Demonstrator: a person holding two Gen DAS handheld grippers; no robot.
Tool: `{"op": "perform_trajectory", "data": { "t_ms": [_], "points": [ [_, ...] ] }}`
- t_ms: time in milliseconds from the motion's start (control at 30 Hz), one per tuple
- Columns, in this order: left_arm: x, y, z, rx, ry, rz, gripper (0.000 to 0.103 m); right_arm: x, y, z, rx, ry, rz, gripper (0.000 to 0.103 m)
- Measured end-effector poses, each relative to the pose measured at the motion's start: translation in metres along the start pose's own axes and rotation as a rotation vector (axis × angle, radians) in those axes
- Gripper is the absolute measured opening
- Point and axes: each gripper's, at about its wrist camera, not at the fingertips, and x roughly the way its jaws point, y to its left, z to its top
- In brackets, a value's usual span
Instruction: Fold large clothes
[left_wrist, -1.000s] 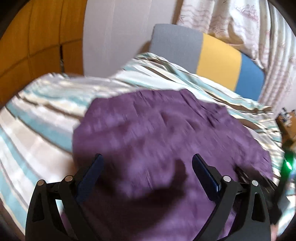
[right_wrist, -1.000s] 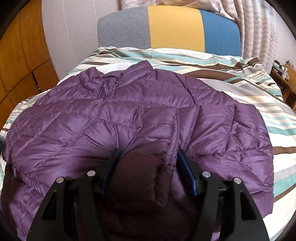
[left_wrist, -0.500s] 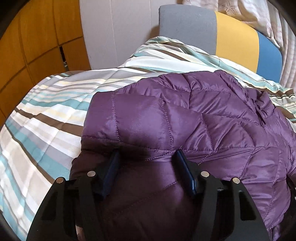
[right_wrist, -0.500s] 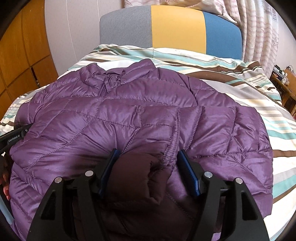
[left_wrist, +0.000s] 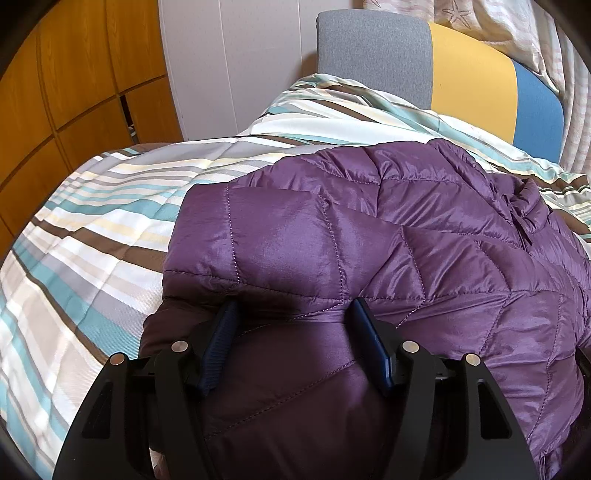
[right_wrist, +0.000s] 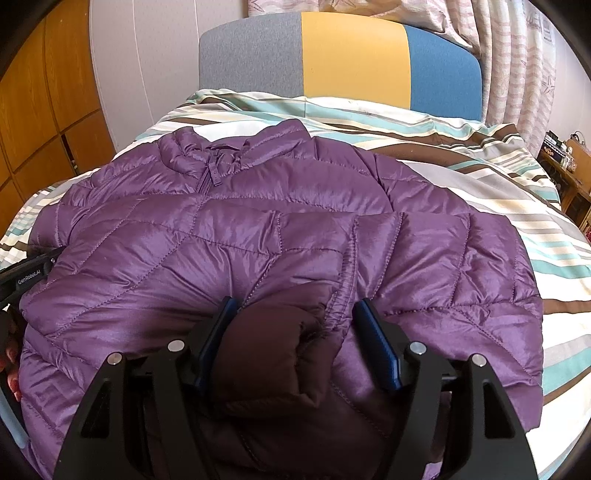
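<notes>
A purple quilted puffer jacket (left_wrist: 369, 236) lies front up on the striped bed, collar toward the headboard; it also shows in the right wrist view (right_wrist: 229, 236). My left gripper (left_wrist: 291, 314) is shut on a thick bunch of the jacket's lower left part, fabric bulging between the blue pads. My right gripper (right_wrist: 293, 310) is shut on a bunch of the lower right part near a sleeve cuff (right_wrist: 341, 280). The left gripper's body (right_wrist: 26, 275) shows at the left edge of the right wrist view.
The striped duvet (left_wrist: 96, 229) covers the bed. A grey, yellow and blue headboard (right_wrist: 354, 59) stands at the far end. Wooden cabinets (left_wrist: 66, 74) line the left wall. A curtain (right_wrist: 517, 55) and a wooden side table (right_wrist: 569, 173) are on the right.
The left gripper swung in and closed on the jacket's lower left part; one second ago it was open. The right gripper kept its hold, and the jacket shifted slightly away.
</notes>
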Motion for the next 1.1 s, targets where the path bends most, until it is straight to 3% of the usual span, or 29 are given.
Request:
{"op": "perform_trajectory", "data": {
  "t_ms": [167, 233, 400, 500, 667, 767, 967, 1067, 1100],
  "points": [
    [-0.004, -0.001, 0.0, 0.001, -0.005, 0.013, 0.07, 0.0, 0.0, 0.0, 0.001, 0.0, 0.003, 0.068],
    [-0.013, 0.001, 0.0, 0.003, -0.005, -0.007, 0.087, 0.0, 0.0, 0.001, 0.002, 0.001, 0.004, 0.068],
    [-0.064, 0.008, -0.004, -0.059, -0.075, -0.076, 0.09, 0.0, 0.0, 0.001, 0.002, 0.001, 0.003, 0.068],
    [-0.081, -0.008, -0.004, -0.063, -0.107, -0.153, 0.09, 0.0, 0.0, 0.0, 0.0, 0.001, 0.0, 0.068],
    [-0.05, -0.06, -0.011, 0.086, -0.008, -0.154, 0.09, -0.001, 0.0, 0.0, 0.002, 0.001, 0.0, 0.069],
    [-0.024, -0.062, -0.02, 0.069, 0.03, -0.154, 0.091, 0.0, 0.0, 0.001, 0.0, 0.002, -0.002, 0.069],
    [-0.019, -0.064, -0.017, 0.077, 0.036, -0.142, 0.093, 0.002, 0.0, 0.001, 0.0, 0.007, -0.003, 0.071],
    [-0.027, -0.06, -0.018, 0.07, 0.039, -0.15, 0.1, 0.001, -0.003, 0.003, 0.013, 0.024, 0.021, 0.075],
    [-0.033, -0.058, -0.018, 0.074, 0.042, -0.156, 0.1, -0.002, -0.006, 0.005, 0.02, 0.032, 0.036, 0.081]
  ]
}}
